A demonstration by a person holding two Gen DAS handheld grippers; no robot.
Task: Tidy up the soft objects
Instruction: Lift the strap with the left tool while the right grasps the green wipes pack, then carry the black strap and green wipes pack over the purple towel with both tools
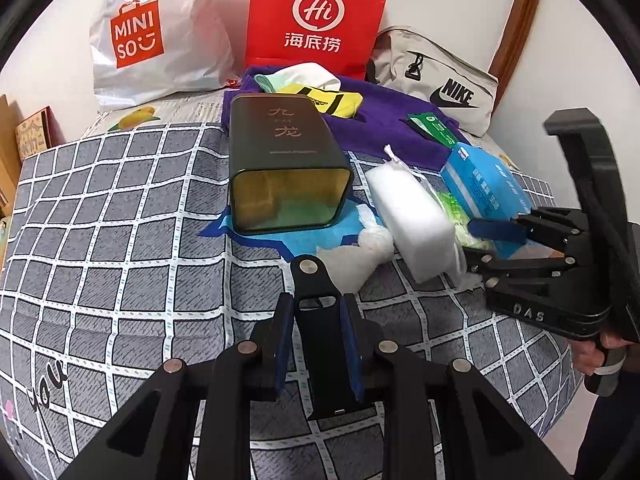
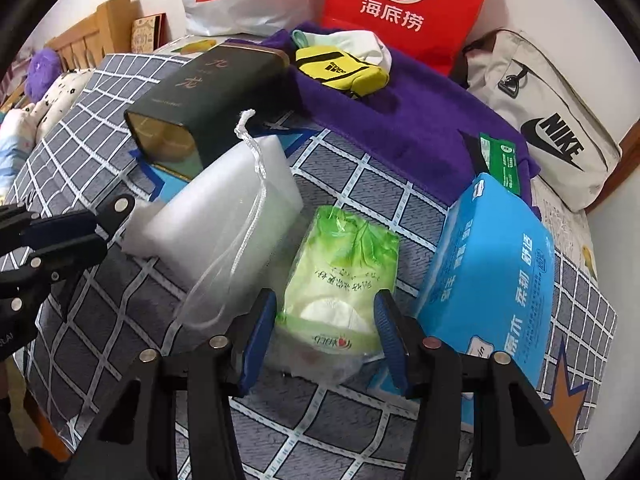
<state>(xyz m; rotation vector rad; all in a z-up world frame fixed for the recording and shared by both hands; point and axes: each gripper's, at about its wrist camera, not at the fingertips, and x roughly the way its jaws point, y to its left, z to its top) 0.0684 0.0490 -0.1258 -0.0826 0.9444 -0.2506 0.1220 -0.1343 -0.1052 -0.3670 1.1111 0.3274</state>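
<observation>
1. Nearest the right wrist camera, the right gripper (image 2: 326, 334) straddles a green-and-white plastic-wrapped tissue pack (image 2: 340, 280) lying on the grey checked bedsheet (image 2: 100, 320); its blue-padded jaws stand either side of the crinkly wrapper, and I cannot tell whether the pads press on it yet.
2. The left gripper (image 1: 318, 344) has its jaws closed on a flat black strap-like piece (image 1: 320, 320), held above the sheet.
3. The step in hand looks like picking up the tissue pack; the next move calls for a gentle squeeze, since the pack is soft and its film slippery.
4. Just beside it lie a white foam block in a sheer drawstring mesh bag (image 2: 228, 216) and a glossy blue rectangular tissue package (image 2: 492, 264).
5. Behind lies a rigid dark green rectangular tin (image 1: 284, 160), on its side with its open mouth towards the camera, a likely container; a plush purple towel (image 2: 400, 120) lies beyond.
</observation>
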